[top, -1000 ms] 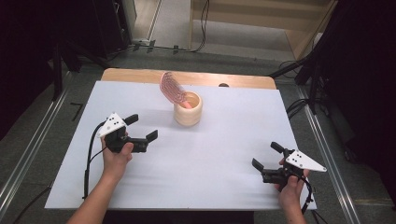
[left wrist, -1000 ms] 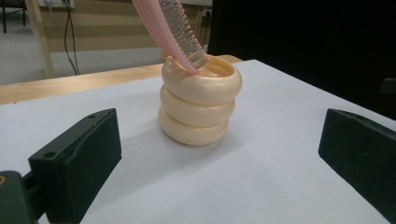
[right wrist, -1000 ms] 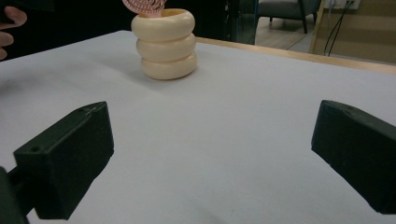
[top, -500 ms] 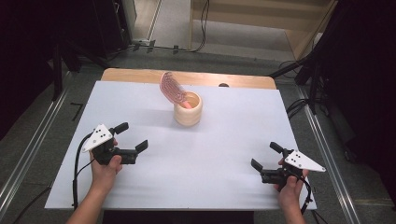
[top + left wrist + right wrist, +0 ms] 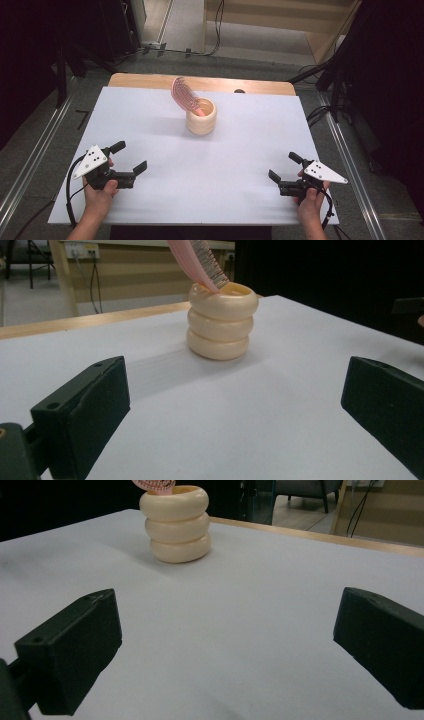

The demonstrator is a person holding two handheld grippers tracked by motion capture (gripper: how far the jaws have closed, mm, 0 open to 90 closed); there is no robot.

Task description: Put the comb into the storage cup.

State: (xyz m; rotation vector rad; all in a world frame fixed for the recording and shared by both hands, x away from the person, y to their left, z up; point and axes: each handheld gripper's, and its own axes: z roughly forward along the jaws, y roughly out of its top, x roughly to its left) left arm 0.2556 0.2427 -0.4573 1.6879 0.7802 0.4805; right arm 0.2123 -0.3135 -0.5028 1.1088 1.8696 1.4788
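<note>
High view: cream holder (image 5: pixel 201 118) well beyond both wide-open claws; left claw (image 5: pixel 129 156), right claw (image 5: pixel 284 167).

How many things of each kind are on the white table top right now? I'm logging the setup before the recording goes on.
Cream ringed holder: 1
Pink hairbrush, standing in the holder: 1
Hand-held grippers, left gripper and right gripper, both open and empty: 2
Total: 4

I am seeing the holder (image 5: pixel 201 117) standing on the table (image 5: pixel 150 115) at 12 o'clock, toward the far edge. The brush (image 5: pixel 184 95) is sitting in it, leaning toward 10 o'clock. The left gripper (image 5: pixel 131 157) is lying at 8 o'clock, the right gripper (image 5: pixel 283 167) at 4 o'clock.
</note>
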